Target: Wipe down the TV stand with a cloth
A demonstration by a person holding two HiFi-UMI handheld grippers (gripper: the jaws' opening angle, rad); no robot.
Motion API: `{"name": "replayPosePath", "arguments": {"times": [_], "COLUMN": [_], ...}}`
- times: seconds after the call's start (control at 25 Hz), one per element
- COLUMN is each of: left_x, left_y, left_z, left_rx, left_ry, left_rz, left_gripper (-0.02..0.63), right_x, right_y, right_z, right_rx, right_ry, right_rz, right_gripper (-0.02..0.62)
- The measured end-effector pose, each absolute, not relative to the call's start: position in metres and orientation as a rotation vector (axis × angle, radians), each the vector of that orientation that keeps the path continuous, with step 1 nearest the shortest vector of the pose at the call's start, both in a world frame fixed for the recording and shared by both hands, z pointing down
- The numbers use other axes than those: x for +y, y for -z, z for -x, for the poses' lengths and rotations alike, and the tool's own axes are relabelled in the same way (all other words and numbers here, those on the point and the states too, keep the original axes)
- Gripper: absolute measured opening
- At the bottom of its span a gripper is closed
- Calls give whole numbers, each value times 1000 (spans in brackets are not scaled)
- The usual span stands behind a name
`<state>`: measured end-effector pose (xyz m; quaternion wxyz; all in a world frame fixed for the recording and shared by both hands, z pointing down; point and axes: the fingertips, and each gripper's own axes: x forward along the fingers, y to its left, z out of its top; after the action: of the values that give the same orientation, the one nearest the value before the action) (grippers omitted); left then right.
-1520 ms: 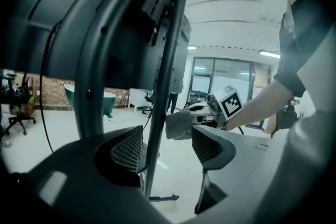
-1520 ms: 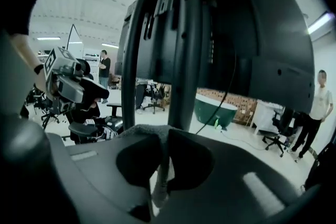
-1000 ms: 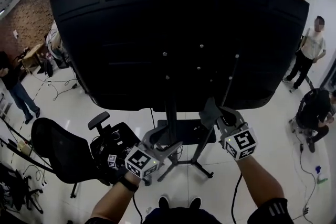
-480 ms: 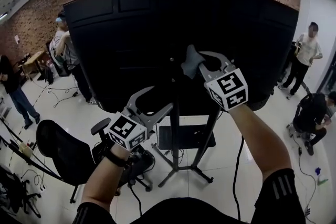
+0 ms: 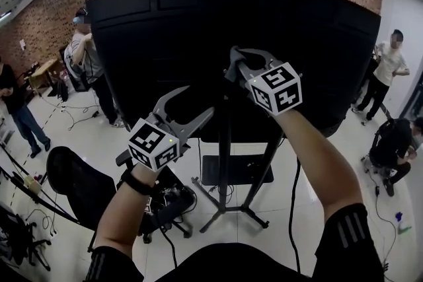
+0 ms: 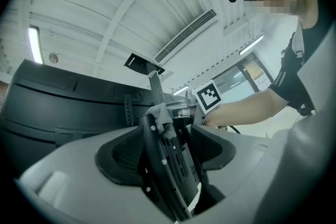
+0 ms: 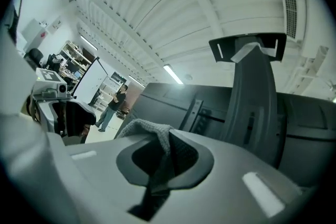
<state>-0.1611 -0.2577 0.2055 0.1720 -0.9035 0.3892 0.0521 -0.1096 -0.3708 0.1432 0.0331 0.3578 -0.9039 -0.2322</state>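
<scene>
The TV stand's black column (image 5: 225, 142) carries a large black TV, seen from the back (image 5: 165, 43). My right gripper (image 5: 234, 60) is shut on a grey cloth (image 7: 149, 131) and holds it against the column just under the TV's middle. In the left gripper view the cloth (image 6: 159, 114) sits on the column (image 6: 168, 165), right ahead. My left gripper (image 5: 198, 101) is lower and to the left, open, its jaws spread on either side of the column. The column's top bracket (image 7: 247, 47) shows in the right gripper view.
The stand's feet (image 5: 228, 208) rest on a pale tiled floor with cables. A black office chair (image 5: 73, 188) stands at lower left. People stand at the left (image 5: 82, 49) and right (image 5: 390, 63). A brick wall (image 5: 39, 16) is behind.
Both grippers have risen from low on the stand's column to the height of the TV's back. Over the last half second the right gripper shifted slightly up and left with the cloth.
</scene>
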Motion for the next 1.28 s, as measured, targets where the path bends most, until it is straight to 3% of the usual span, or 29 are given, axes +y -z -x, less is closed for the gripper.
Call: {"name": "replayPosePath", "arguments": {"times": [0.24,1.28], "left_x": [-262,-281], "left_y": [-225,-378], "left_z": [164,155], "left_rx": [1115,1191], "left_ry": [-148,-13], "left_rz": [2600,2827], "left_gripper": [308,301], "right_x": [-369,-365], "right_y": [-158,-366], "right_z": [108,100], "right_rx": [-2825,-2856], "right_ry": [688,228], "right_rz": [-1120,-1067], "right_gripper": [14,29]}}
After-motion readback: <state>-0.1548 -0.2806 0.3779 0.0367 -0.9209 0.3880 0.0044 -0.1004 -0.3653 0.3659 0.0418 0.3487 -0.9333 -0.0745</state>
